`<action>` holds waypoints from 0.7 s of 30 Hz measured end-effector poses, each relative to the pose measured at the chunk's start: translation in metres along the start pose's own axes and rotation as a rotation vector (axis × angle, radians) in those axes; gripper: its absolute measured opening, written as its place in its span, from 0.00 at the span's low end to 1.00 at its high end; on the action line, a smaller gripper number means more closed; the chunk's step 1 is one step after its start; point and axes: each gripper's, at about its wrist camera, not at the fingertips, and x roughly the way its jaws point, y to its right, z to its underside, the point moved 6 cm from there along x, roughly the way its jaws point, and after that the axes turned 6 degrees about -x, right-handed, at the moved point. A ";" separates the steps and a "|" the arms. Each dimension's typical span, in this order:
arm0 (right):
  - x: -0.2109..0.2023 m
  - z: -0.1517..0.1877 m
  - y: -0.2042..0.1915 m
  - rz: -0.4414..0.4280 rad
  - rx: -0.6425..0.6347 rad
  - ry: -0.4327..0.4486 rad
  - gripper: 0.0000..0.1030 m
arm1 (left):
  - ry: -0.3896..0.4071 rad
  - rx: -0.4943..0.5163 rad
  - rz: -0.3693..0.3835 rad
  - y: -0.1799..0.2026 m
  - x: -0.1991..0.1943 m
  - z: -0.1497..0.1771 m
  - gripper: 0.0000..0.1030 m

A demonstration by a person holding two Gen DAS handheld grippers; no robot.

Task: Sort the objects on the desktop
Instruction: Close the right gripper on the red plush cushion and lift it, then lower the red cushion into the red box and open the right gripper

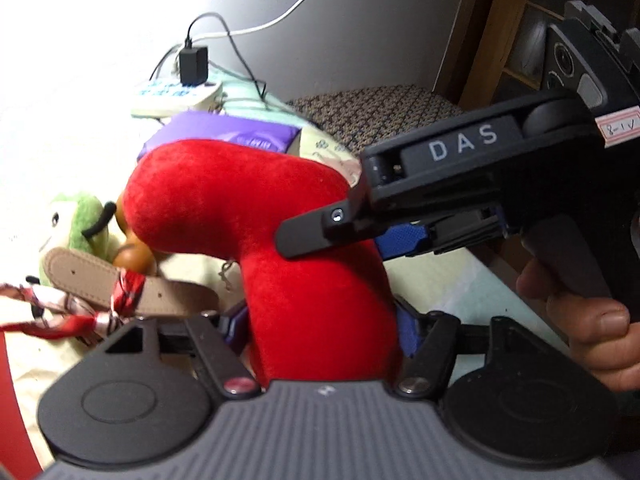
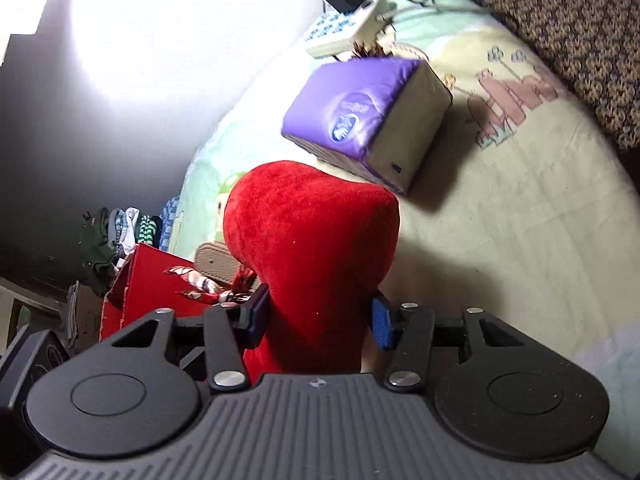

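— What did you have in the grippers at that point?

— Both were on the red plush toy [image 1: 256,216]. My left gripper [image 1: 320,328] had its blue pads [image 1: 408,334] pressed into the lower stem of it, the plush bulging above the jaws. My right gripper [image 2: 318,316] pinched a narrow part of the same toy [image 2: 316,240], jaws partly closed, pads touching both sides.

— And where was the toy?

— Between the two grippers, over the pale printed bedsheet [image 2: 520,208]. In the left view I saw the right gripper [image 1: 316,232] coming in from the right, a hand [image 1: 592,320] on its handle.

— Anything nearby?

— A purple tissue pack [image 2: 360,112] behind the toy, a power strip [image 2: 348,32] beyond that, a green plush [image 1: 84,220] and a tan strap [image 1: 120,284] to the left, and a red box [image 2: 148,292].
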 end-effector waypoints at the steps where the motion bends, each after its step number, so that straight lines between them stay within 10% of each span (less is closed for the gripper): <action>1: -0.008 -0.001 -0.006 0.003 -0.017 0.027 0.52 | 0.024 0.014 0.001 0.004 -0.008 -0.004 0.66; 10: -0.052 -0.009 -0.086 0.004 -0.185 0.211 0.52 | 0.201 0.022 -0.019 -0.014 -0.093 -0.020 0.66; 21: 0.028 0.011 -0.226 -0.020 -0.351 0.130 0.52 | 0.228 -0.136 -0.109 -0.131 -0.184 0.016 0.67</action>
